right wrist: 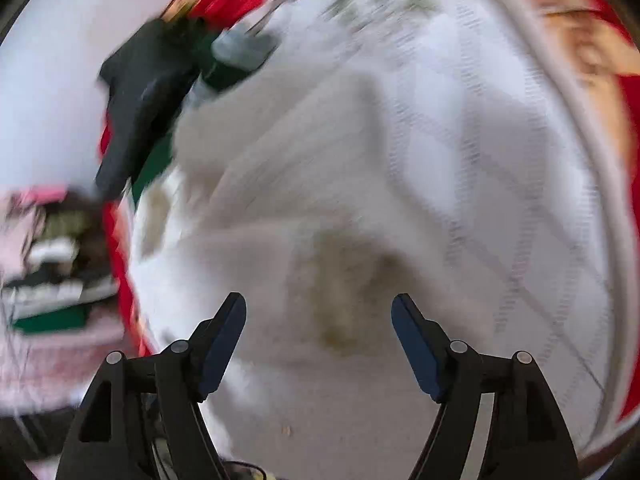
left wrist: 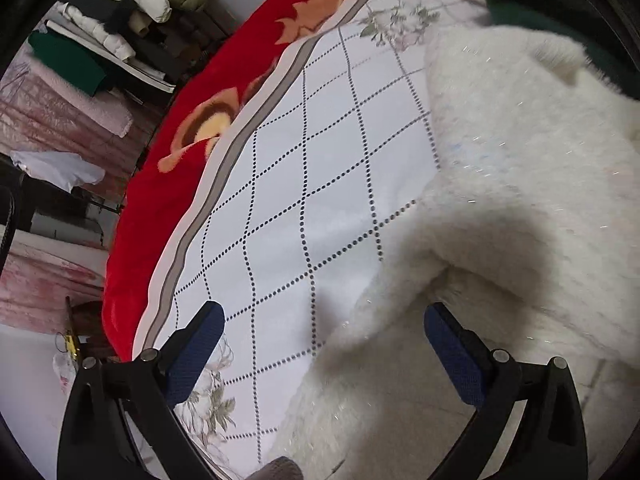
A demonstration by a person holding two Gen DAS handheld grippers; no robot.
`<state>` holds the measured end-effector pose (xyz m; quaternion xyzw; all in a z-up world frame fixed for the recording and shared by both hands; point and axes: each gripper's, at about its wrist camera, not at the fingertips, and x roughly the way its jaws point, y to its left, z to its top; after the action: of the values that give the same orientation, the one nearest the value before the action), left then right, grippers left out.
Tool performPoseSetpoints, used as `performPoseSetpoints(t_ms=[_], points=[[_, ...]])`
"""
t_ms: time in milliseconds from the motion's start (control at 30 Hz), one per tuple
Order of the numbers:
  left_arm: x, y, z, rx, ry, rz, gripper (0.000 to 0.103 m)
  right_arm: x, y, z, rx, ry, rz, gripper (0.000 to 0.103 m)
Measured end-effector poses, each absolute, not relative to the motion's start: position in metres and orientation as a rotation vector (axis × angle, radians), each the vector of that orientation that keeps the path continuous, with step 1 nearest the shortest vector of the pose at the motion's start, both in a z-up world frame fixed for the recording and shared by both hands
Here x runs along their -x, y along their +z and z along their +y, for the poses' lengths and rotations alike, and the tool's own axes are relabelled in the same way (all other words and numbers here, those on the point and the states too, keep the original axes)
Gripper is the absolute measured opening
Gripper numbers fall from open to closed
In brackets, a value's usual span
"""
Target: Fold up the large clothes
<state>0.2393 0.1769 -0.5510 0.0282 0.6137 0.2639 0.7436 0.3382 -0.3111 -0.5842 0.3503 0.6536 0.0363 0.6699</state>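
Note:
A large fluffy white garment (left wrist: 520, 168) lies on a white bed sheet with a dotted diamond pattern (left wrist: 320, 160). My left gripper (left wrist: 324, 336) is open and empty, held above the garment's lower left edge, its blue pads (left wrist: 452, 356) wide apart. The right wrist view is motion-blurred. It shows the same white garment (right wrist: 300, 184) spread below my right gripper (right wrist: 319, 332), which is open and empty. My left gripper also shows as a dark shape in the right wrist view (right wrist: 140, 92), at the garment's far left edge.
A red floral blanket (left wrist: 172, 152) borders the sheet on the left. Beyond it are stacked folded clothes (left wrist: 120, 20) and pink fabric (left wrist: 52, 116). A dark green cloth (left wrist: 532, 12) lies past the garment's far edge.

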Motion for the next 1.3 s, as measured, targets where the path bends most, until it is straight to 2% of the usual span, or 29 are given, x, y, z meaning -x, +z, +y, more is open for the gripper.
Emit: performPoseSetpoints(t_ms=[100, 133, 167, 200, 267, 400, 600, 700, 733, 767, 800, 833, 900, 933, 967, 1133, 1233, 1300], points=[[-0.247, -0.549, 0.172, -0.061, 0.567, 1.333, 0.103, -0.357, -0.608, -0.287, -0.746, 0.134, 1.564, 0.076], [-0.251, -0.547, 0.17, -0.06, 0.561, 1.325, 0.103, -0.364, -0.617, -0.279, -0.749, 0.162, 1.58, 0.056], [-0.255, -0.545, 0.169, -0.058, 0.558, 1.316, 0.103, -0.364, -0.621, -0.272, -0.696, 0.154, 1.594, 0.028], [-0.258, -0.54, 0.168, -0.052, 0.554, 1.304, 0.103, -0.371, -0.616, -0.266, -0.65, 0.165, 1.578, 0.027], [-0.264, -0.527, 0.164, -0.035, 0.544, 1.267, 0.103, -0.372, -0.594, -0.255, -0.545, 0.171, 1.508, 0.008], [-0.277, -0.506, 0.161, -0.003, 0.525, 1.203, 0.103, -0.389, -0.522, -0.26, -0.419, 0.195, 1.344, 0.008], [-0.301, -0.507, 0.156, 0.015, 0.527, 1.181, 0.103, -0.404, -0.504, -0.278, -0.34, 0.181, 1.266, 0.008], [-0.313, -0.53, 0.155, -0.039, 0.555, 1.184, 0.103, -0.417, -0.533, -0.259, -0.203, 0.13, 1.254, 0.008], [-0.317, -0.545, 0.156, -0.067, 0.566, 1.208, 0.103, -0.422, -0.553, -0.253, -0.173, 0.111, 1.268, 0.011], [-0.321, -0.56, 0.157, -0.086, 0.567, 1.244, 0.103, -0.426, -0.574, -0.252, -0.149, 0.083, 1.334, 0.021], [-0.325, -0.578, 0.159, -0.09, 0.548, 1.285, 0.103, -0.429, -0.597, -0.258, -0.148, 0.029, 1.44, 0.025], [-0.325, -0.584, 0.16, -0.089, 0.538, 1.294, 0.103, -0.425, -0.605, -0.264, -0.202, 0.011, 1.469, 0.028], [-0.326, -0.578, 0.159, -0.108, 0.529, 1.286, 0.103, -0.418, -0.597, -0.277, -0.315, -0.015, 1.457, 0.032], [-0.326, -0.573, 0.157, -0.121, 0.526, 1.282, 0.103, -0.414, -0.591, -0.28, -0.325, -0.037, 1.447, 0.039], [-0.324, -0.565, 0.155, -0.124, 0.523, 1.273, 0.103, -0.407, -0.574, -0.285, -0.325, -0.085, 1.409, 0.041], [-0.312, -0.531, 0.137, -0.07, 0.478, 1.227, 0.103, -0.385, -0.532, -0.276, -0.36, 0.027, 1.282, 0.041], [-0.314, -0.536, 0.116, -0.113, 0.446, 1.229, 0.103, -0.395, -0.572, -0.237, -0.298, 0.229, 1.436, 0.041], [-0.316, -0.552, 0.11, -0.128, 0.43, 1.262, 0.103, -0.4, -0.621, -0.223, -0.155, 0.164, 1.605, 0.032]])
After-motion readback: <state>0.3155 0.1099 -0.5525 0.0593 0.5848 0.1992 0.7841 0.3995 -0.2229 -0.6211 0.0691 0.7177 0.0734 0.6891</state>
